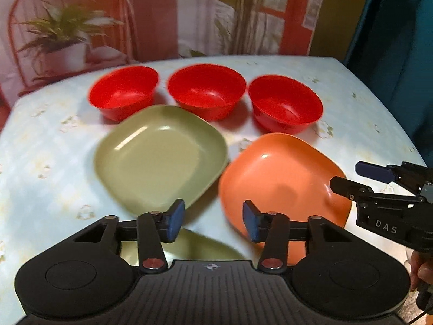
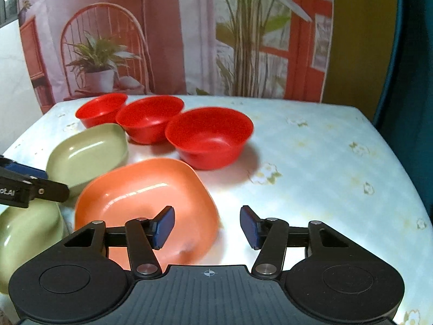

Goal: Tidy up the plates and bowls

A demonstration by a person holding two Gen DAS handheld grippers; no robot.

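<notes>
Three red bowls stand in a row at the back of the table: left (image 1: 124, 90), middle (image 1: 207, 90), right (image 1: 285, 103); they also show in the right wrist view (image 2: 101, 109) (image 2: 150, 119) (image 2: 209, 136). In front lie a green square plate (image 1: 159, 157) (image 2: 86, 153), an orange square plate (image 1: 281, 178) (image 2: 143, 189), and a second green plate (image 1: 194, 246) (image 2: 24, 241) nearest me. My left gripper (image 1: 213, 223) is open and empty above the near green plate. My right gripper (image 2: 207, 226) is open and empty, its jaws astride the orange plate's right edge.
The table (image 2: 324, 176) has a pale blue floral cloth; its right half is bare cloth. A printed backdrop with a chair and plants (image 2: 176, 40) hangs behind the back edge. The table's right edge (image 1: 392, 113) drops off to a dark blue wall.
</notes>
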